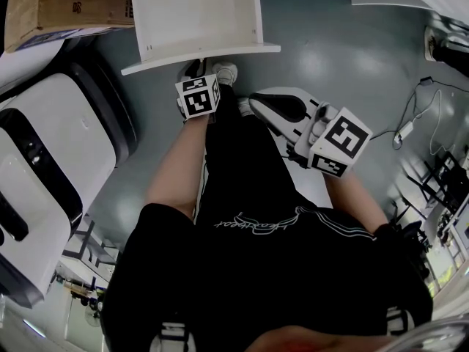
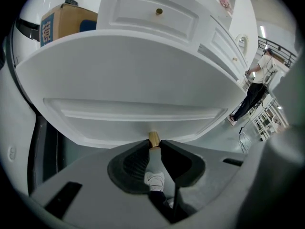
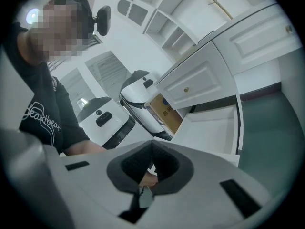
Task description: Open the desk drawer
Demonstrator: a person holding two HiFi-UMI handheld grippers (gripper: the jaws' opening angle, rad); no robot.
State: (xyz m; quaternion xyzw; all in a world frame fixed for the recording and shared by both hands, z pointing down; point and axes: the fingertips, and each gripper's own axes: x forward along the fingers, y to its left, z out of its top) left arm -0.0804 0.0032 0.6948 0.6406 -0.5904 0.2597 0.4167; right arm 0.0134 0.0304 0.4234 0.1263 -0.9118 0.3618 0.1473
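At the middle of the drawer's [image 1: 198, 56] white front panel sat the small brass knob [image 2: 153, 138]. My left gripper [image 2: 153, 144] was pinched on it, the two dark pads pressing its sides with only their very tips. The drawer itself stood well out of the counter [image 2: 200, 27]. Its white box lay open from above with nothing showing inside, and its front hung over the grey floor just ahead of my shoe [image 1: 224, 72]. I judged the opening mostly done, so any pull that was left had to be slow and straight toward me along the drawer's own run. It should not drag down or sideways, because a sideways tug would likely have made the drawer bind. The knob looked smooth and round, and with so little pad on it a jerk could have slipped the grip off. A steady squeeze mattered more than speed, and I needed to stop before the box left its runners and tipped toward my feet. The upper drawer [image 2: 152, 15] was closed and not in the way. My right gripper [image 3: 151, 144] had its jaws pressed together on nothing and hung well apart from the drawer, which was the best place for it. A cardboard box [image 1: 69, 6] and the white machines [image 1: 51, 145] stood off to the left, clear of the pull.
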